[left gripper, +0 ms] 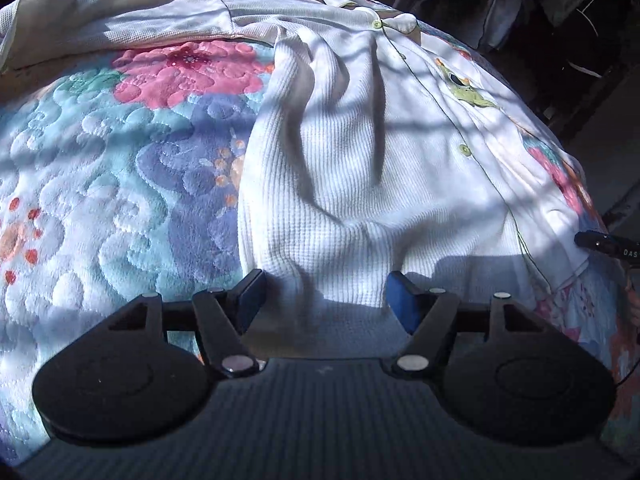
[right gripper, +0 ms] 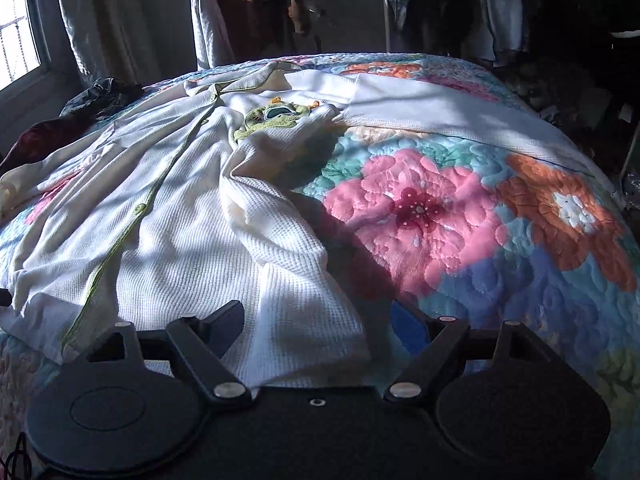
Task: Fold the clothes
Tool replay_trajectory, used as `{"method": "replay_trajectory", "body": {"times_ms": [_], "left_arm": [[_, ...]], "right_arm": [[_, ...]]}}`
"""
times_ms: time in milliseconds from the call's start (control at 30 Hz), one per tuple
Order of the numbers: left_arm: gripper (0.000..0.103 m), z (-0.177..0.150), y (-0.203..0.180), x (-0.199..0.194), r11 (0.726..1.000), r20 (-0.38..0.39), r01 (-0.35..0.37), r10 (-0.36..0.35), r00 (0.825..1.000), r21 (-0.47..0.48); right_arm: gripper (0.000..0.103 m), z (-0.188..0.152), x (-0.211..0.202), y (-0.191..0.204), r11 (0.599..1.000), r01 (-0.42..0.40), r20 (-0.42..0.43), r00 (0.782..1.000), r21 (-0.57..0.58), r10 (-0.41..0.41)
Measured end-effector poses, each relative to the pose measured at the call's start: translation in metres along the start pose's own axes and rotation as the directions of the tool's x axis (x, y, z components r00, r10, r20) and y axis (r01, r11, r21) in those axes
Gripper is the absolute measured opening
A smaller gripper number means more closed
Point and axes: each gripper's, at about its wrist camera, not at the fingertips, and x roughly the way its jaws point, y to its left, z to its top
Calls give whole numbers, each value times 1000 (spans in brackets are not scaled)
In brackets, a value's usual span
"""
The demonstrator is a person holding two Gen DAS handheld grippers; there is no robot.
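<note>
Garment: a white waffle-knit button-up shirt lies front-up and rumpled on the floral quilt; in the right wrist view the shirt fills the left half of the bed.
Trim: a thin green placket line runs down the front, with pale green buttons along it.
Patch: a green frog appliqué sits on the chest near the collar.
Sleeves: 1 sleeve stretches flat across the far side of the quilt; the other is bunched on the opposite side.
Left gripper: the left gripper has its jaws spread wide at the shirt's hem, with cloth lying between the 2 fingers but not pinched.
Right gripper: the right gripper is also spread wide, its fingers straddling a hem corner that lies loose between them; it grips nothing.
Light: sunlight and striped shadows fall across shirt and quilt.
Surroundings: a window with a curtain at the far left, dark clothes heaped at the bed's far corner, hanging garments behind.
</note>
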Motion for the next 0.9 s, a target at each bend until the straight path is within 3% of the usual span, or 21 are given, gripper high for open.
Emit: {"method": "replay_trajectory", "body": {"times_ms": [100, 200, 267, 333, 367, 433, 467, 533, 567, 600, 633, 733, 900], "left_arm": [[74, 0, -9, 2, 997, -17, -43, 44, 999, 64], [74, -3, -21, 4, 988, -22, -94, 98, 995, 119], [75, -4, -26, 6, 982, -19, -124, 128, 992, 142], [79, -5, -27, 7, 983, -11, -133, 136, 991, 126], [84, -5, -27, 7, 984, -7, -132, 133, 991, 117], [86, -6, -29, 9, 984, -3, -142, 143, 990, 111], [84, -6, -31, 9, 981, -3, -153, 154, 988, 117], [70, -6, -36, 9, 967, -9, -210, 213, 977, 147], [52, -5, -37, 7, 960, -8, -236, 240, 971, 151], [28, -4, -37, 4, 955, -7, -258, 262, 965, 149], [13, -1, -34, 1, 960, -12, -250, 254, 967, 123], [6, 2, -17, -9, 980, -9, -196, 196, 981, -15], [5, -2, -21, -19, 983, -2, -181, 181, 984, -17]], "right_arm": [[86, -10, 21, -4, 999, 40, -38, 999, 37, -38], [90, -16, 25, 9, 997, 73, -16, 997, 18, -73], [79, -19, 22, 19, 998, 65, -7, 998, -11, -65], [51, -20, 18, 26, 997, 57, -1, 998, -58, -57], [44, -19, 16, 29, 995, 54, 3, 999, -81, -54], [19, -17, 12, 35, 994, 61, 14, 998, -96, -60], [16, -15, 10, 38, 993, 68, 22, 998, -101, -66], [13, -14, 2, 46, 987, 94, 44, 995, -128, -89], [13, -13, -3, 50, 984, 106, 55, 994, -141, -99], [13, -13, -8, 52, 983, 111, 62, 993, -144, -103], [13, -12, -14, 54, 983, 114, 68, 992, -143, -105], [13, -7, -24, 52, 990, 94, 66, 994, -106, -87], [13, -6, -40, 42, 1000, -3, 56, 998, 15, 3]]}}
